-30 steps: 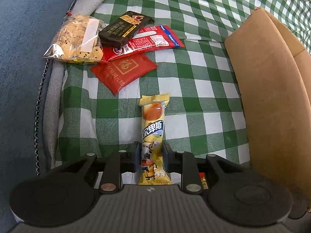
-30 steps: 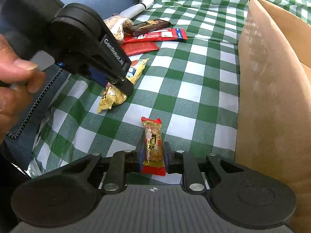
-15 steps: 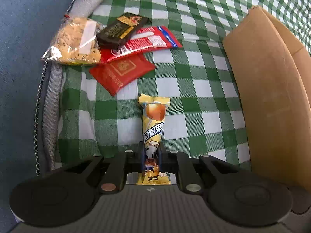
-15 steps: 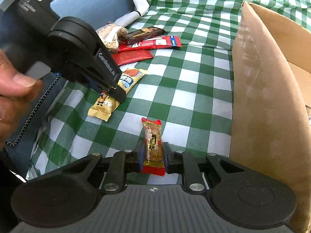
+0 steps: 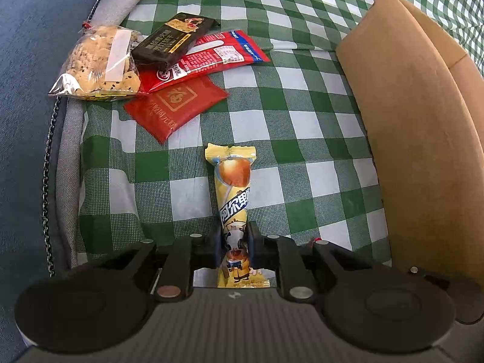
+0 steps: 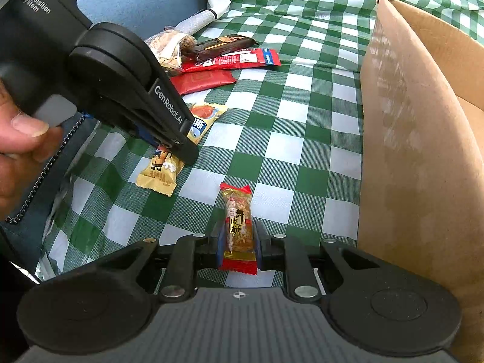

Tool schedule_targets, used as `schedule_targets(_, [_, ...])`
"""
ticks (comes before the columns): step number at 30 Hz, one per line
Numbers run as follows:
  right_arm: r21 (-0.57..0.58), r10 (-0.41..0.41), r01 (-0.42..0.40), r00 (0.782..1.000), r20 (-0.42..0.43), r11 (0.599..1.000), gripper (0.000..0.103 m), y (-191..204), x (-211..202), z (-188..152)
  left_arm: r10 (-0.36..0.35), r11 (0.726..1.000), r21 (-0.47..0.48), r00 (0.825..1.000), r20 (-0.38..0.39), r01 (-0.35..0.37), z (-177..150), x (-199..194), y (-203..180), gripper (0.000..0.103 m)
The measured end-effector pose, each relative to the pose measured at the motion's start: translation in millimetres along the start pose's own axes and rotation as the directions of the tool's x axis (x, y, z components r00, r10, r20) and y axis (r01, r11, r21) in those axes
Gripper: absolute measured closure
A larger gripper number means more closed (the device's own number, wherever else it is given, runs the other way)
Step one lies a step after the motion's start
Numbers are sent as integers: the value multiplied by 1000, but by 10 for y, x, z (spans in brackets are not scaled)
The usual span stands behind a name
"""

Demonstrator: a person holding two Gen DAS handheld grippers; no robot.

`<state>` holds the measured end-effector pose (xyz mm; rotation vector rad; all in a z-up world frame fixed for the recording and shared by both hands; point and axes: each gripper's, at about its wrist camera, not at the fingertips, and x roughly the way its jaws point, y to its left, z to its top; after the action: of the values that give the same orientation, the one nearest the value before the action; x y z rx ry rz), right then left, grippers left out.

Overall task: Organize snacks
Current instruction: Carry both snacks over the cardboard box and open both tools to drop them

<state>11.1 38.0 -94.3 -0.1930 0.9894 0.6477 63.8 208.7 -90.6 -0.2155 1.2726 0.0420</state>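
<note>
Snacks lie spread on a counter under a green checked cloth (image 5: pixel 266 127), and we note two of them already gripped. On the left, the left tongs (image 5: pixel 233 243) have just been closing and now pinch the lower part of a yellow candy packet (image 5: pixel 234 193). A second ago that packet sat loose between wider jaws; it is now squeezed narrow at the pads. The right wrist view shows its tail resting on the cloth. We judge this grasp complete and the packet ready to lift.

To the right, the right tongs (image 6: pixel 239 243) are clamped on a small red-and-gold sweet (image 6: pixel 239 224), unchanged over the past second.

Further back on the left a pile remains: a clear cookie bag (image 5: pixel 99 63), a dark bar (image 5: pixel 175 40), a long red packet (image 5: pixel 211 57) and a flat red sachet (image 5: pixel 175 109), overlapping one another.

At the far right a cardboard box (image 5: pixel 423 139) stands, presumably the destination. Its near wall rises between both tongs and the interior, so each load must clear it.
</note>
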Motion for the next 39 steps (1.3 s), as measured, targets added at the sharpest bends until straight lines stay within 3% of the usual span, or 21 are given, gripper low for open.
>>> schedule_targets(14, [-3, 2, -2, 1000, 15, 1000, 84, -3, -28, -2, -1, 1000, -2, 1000, 17, 1, 23, -17, -7, 90])
schedule_targets(25, [34, 14, -18, 994, 109, 999, 84, -34, -213, 70, -65, 997, -18, 986, 150, 69, 30, -310, -14, 91])
schedule_targets(32, [25, 34, -41, 974, 224, 999, 84, -83, -593, 183, -110, 992, -28, 948, 299, 124, -19, -652, -54, 91])
schedule_targets(39, [44, 43, -65, 920, 390, 997, 84, -431, -1254, 479, -109, 987, -58, 887, 449, 150, -104, -977, -163, 90])
